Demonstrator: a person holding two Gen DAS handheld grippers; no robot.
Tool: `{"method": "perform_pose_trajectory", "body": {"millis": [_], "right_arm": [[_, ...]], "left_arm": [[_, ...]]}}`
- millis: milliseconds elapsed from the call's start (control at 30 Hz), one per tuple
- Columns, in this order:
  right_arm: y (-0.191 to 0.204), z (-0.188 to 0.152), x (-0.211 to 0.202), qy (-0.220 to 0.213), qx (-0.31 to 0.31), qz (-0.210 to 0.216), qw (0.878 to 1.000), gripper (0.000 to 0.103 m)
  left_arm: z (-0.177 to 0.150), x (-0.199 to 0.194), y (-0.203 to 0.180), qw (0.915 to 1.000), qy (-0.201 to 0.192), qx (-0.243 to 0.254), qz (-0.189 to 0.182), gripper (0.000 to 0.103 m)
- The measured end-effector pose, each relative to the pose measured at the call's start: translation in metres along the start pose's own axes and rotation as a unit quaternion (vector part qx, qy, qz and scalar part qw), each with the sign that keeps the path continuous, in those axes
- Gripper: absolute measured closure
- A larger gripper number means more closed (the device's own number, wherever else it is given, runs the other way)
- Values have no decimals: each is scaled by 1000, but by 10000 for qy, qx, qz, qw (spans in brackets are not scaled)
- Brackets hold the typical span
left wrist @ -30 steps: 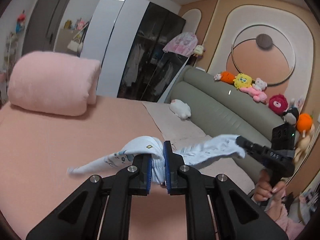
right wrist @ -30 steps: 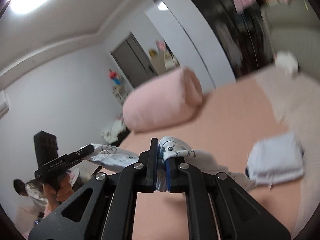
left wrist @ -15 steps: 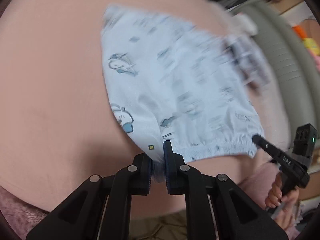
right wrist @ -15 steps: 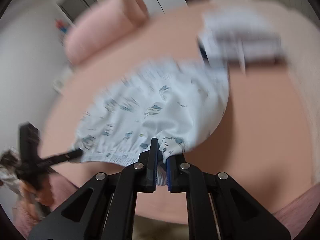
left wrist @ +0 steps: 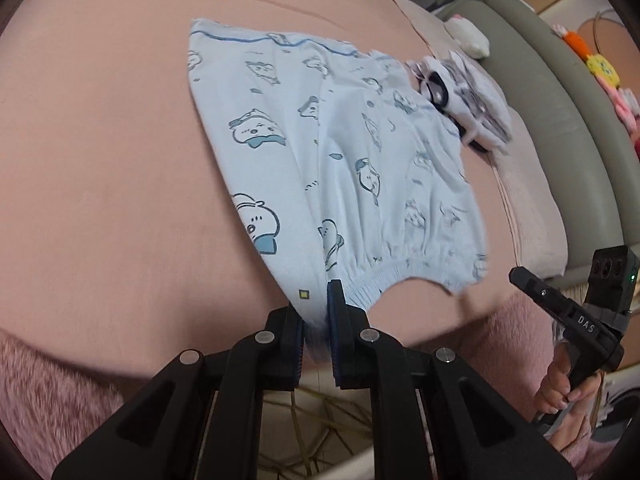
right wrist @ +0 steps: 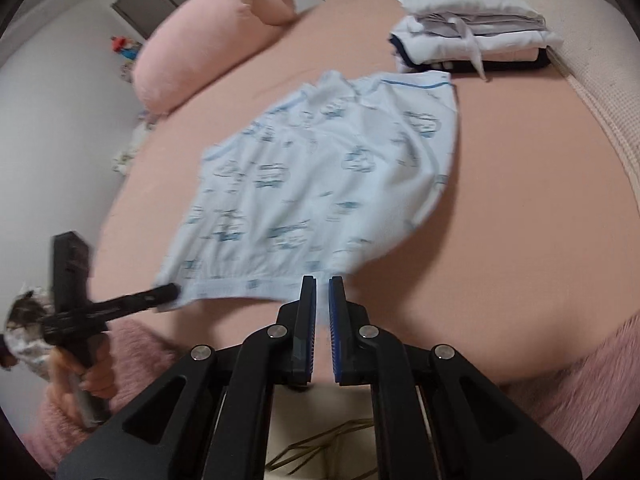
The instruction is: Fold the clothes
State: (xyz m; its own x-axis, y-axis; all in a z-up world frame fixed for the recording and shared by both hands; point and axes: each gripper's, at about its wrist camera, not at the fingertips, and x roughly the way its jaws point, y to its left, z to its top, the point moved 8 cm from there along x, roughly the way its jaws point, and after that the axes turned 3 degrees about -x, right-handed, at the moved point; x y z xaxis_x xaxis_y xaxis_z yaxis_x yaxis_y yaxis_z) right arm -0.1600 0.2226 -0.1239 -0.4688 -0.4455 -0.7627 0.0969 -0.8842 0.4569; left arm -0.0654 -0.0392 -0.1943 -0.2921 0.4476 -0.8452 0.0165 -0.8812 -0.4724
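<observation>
Light blue shorts with a cartoon print (left wrist: 348, 168) lie spread on the pink bed, waistband towards me; they also show in the right wrist view (right wrist: 320, 184). My left gripper (left wrist: 316, 304) is shut on the waistband's left corner; it also shows at the left of the right wrist view (right wrist: 160, 292). My right gripper (right wrist: 322, 284) has a narrow gap between its jaws, with the waistband's edge just in front and nothing held. In the left wrist view the right gripper (left wrist: 516, 274) is clear of the waistband's right corner.
A stack of folded clothes (right wrist: 472, 36) sits at the far right of the pink bed (right wrist: 520, 200), also in the left wrist view (left wrist: 468, 92). A rolled pink blanket (right wrist: 208, 36) lies at the far left. A grey-green headboard (left wrist: 560, 100) with plush toys runs along the right.
The shorts came down from the air and now lie flat on the bed. My right gripper has let go of the waistband and drawn back. My left gripper still holds its corner.
</observation>
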Motion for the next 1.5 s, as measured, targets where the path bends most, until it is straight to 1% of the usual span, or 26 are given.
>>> {"method": "perform_pose_trajectory", "body": {"millis": [133, 167, 233, 300, 367, 400, 433, 467, 500, 600, 633, 667, 700, 733, 767, 867, 933, 1000, 1067, 1133, 1200, 1233, 1300, 1333, 1433, 1500], "right_arm": [[2, -9, 11, 172, -124, -178, 9996, 97], [0, -12, 15, 269, -152, -234, 9992, 97], [-13, -17, 19, 420, -73, -327, 9986, 97], [-28, -17, 27, 498, 212, -313, 9980, 89], [-45, -11, 30, 410, 610, -138, 9972, 74], [-50, -8, 31, 336, 689, -109, 9970, 71], [-55, -4, 33, 257, 720, -76, 9970, 64], [-58, -2, 37, 250, 723, -50, 9971, 58], [-59, -2, 44, 362, 682, -21, 9970, 58], [-54, -3, 76, 830, 535, 251, 9948, 58], [-52, -3, 85, 912, 465, 329, 9942, 62], [-49, -2, 90, 949, 372, 328, 9943, 77], [-48, 1, 90, 939, 254, 241, 9950, 89], [-46, 4, 91, 930, 136, 154, 9955, 93], [-44, 6, 88, 894, 99, 158, 9958, 94], [-38, 11, 63, 681, 286, 558, 9957, 95], [-33, 12, 39, 546, 401, 808, 9944, 95], [-33, 10, 22, 442, 497, 894, 9938, 95], [-39, 1, 19, 562, 559, 734, 9941, 95], [-57, -14, 40, 1122, 563, 135, 9920, 88], [-81, -28, 57, 1648, 660, -362, 9835, 84], [-89, -28, 57, 1713, 682, -451, 9818, 84], [-90, -14, 45, 1432, 600, -374, 9872, 82], [-88, -3, 36, 1238, 500, -364, 9904, 77], [-67, 42, 29, 818, -99, -420, 9957, 64], [-50, 74, 26, 559, -540, -468, 9959, 64]], "left_arm": [[-18, 3, 2, 9998, 132, 54, 135, 92], [-23, 9, 6, 9996, 226, 46, 177, 90], [-28, 17, 21, 9989, 349, -241, 194, 86], [-30, 17, 34, 9981, 306, -537, 44, 79], [-25, 12, 34, 9980, 60, -585, -219, 70], [-22, 9, 34, 9975, -65, -607, -350, 66], [-20, 9, 33, 9965, -99, -640, -526, 60], [-19, 13, 32, 9959, -80, -674, -605, 60], [-18, 17, 31, 9952, -58, -709, -677, 60], [-19, 31, 31, 9972, 6, -624, -413, 63], [-18, 34, 29, 9978, -9, -578, -321, 68], [-17, 33, 28, 9983, -60, -512, -255, 77], [-15, 32, 26, 9988, -114, -444, -190, 81], [-14, 29, 25, 9988, -149, -424, -195, 83], [-14, 26, 24, 9988, -182, -407, -204, 86], [-16, 20, 22, 9990, -226, -341, -202, 86], [-21, 15, 23, 9993, -157, -303, -167, 86], [-25, 12, 30, 9995, -32, -296, -117, 86], [-30, 13, 36, 9991, 172, -361, -121, 85], [-28, 14, 42, 9983, 277, -492, -152, 85], [-7, 4, 54, 9988, 57, -472, 73, 85], [3, -2, 60, 9987, -57, -460, 189, 81], [28, -10, 70, 9980, -289, -435, 359, 69], [42, -12, 73, 9974, -408, -422, 409, 62], [91, -2, 85, 9954, -618, -570, 460, 61], [122, 9, 95, 9932, -738, -699, 564, 61]]}}
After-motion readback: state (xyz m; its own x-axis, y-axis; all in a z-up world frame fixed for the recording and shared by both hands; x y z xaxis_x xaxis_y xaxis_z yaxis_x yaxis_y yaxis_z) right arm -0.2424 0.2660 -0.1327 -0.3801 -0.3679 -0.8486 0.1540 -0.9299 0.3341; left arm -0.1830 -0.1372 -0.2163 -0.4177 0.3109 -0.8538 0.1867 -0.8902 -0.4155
